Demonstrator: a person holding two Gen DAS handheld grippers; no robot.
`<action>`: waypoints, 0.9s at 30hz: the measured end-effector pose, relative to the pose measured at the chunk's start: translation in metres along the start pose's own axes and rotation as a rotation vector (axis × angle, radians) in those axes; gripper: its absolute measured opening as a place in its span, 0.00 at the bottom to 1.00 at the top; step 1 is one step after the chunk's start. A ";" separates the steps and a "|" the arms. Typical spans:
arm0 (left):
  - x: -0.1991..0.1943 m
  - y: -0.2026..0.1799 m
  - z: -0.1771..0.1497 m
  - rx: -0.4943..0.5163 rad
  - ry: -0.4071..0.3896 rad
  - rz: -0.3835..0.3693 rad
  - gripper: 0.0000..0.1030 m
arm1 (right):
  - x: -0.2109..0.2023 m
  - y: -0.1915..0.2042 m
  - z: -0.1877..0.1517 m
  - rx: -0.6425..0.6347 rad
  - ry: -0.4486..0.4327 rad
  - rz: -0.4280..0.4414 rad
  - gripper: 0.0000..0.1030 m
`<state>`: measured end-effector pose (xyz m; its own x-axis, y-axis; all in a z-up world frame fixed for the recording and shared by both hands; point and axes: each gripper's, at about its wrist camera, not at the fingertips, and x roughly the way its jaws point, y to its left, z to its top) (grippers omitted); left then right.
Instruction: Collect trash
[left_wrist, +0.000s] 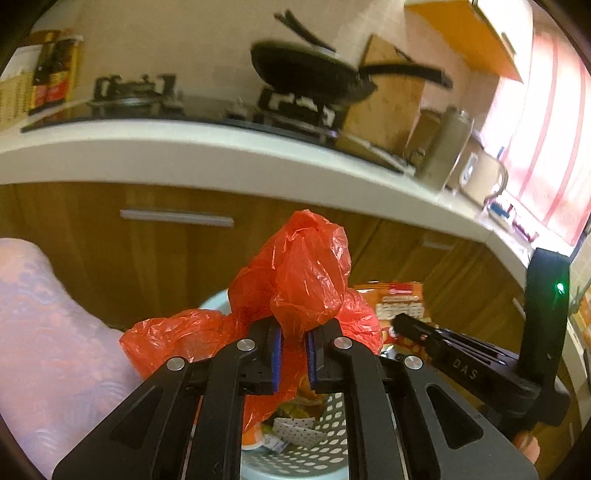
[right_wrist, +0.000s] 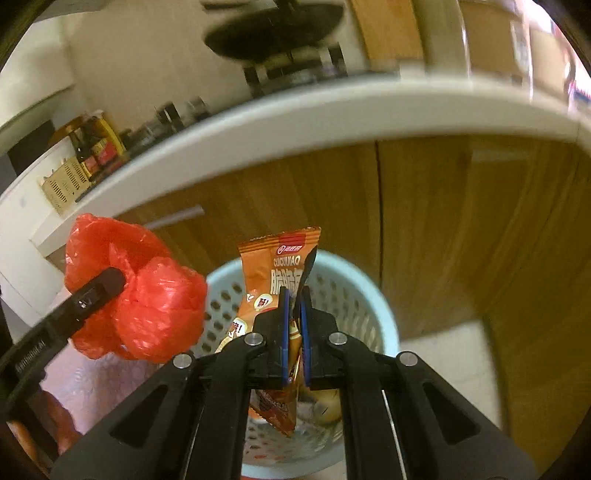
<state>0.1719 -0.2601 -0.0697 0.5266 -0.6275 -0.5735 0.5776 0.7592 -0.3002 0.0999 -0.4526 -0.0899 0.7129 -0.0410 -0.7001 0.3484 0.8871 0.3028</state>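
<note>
Trash hung over the perforated bin below the worktop: the left tool pinched a red bag, and the right tool pinched an orange wrapper.

A crumpled red plastic bag is held bunched above the pale blue perforated basket, at its 9 o'clock side. An orange snack wrapper is held upright over the basket, in which other wrappers are seen.
</note>
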 end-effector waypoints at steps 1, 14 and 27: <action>0.007 -0.001 -0.001 0.005 0.016 -0.002 0.11 | 0.003 -0.003 0.000 0.003 0.010 -0.014 0.04; 0.001 0.004 0.001 0.034 0.032 0.013 0.63 | 0.015 -0.004 -0.006 -0.011 0.106 -0.026 0.28; -0.084 0.027 -0.004 0.014 -0.130 0.075 0.72 | -0.047 0.052 -0.007 -0.095 -0.089 0.003 0.54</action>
<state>0.1407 -0.1865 -0.0325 0.6443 -0.5871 -0.4902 0.5420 0.8027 -0.2490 0.0801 -0.4015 -0.0452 0.7664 -0.0755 -0.6379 0.2903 0.9265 0.2392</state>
